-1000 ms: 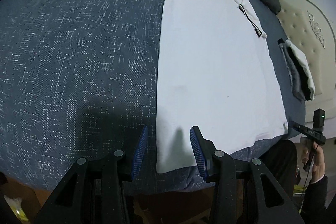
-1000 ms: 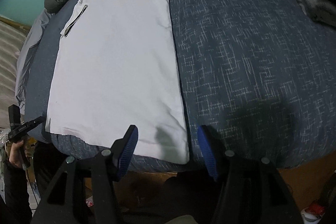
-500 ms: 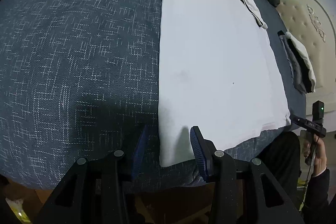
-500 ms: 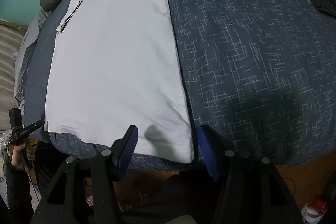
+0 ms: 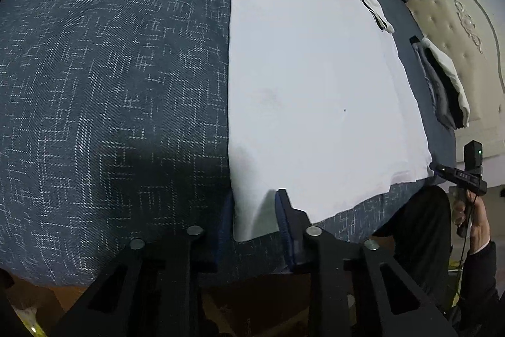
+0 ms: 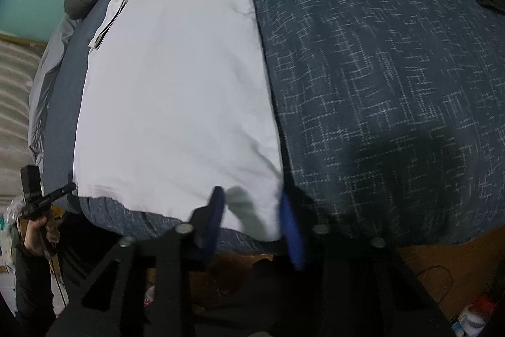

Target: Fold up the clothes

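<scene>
Both grippers' jaws gape astride the white shirt's (image 5: pixel 309 78) hem corners.

You have a white shirt (image 5: pixel 315 78) with black trim at the collar and sleeve cuffs lying flat on the dark blue patterned bed (image 5: pixel 110 68). Its sleeves are folded in, so it forms a long narrow rectangle. The collar end points away from you; the hem reaches the bed's near edge, both bottom corners lying flat on the cover.
</scene>
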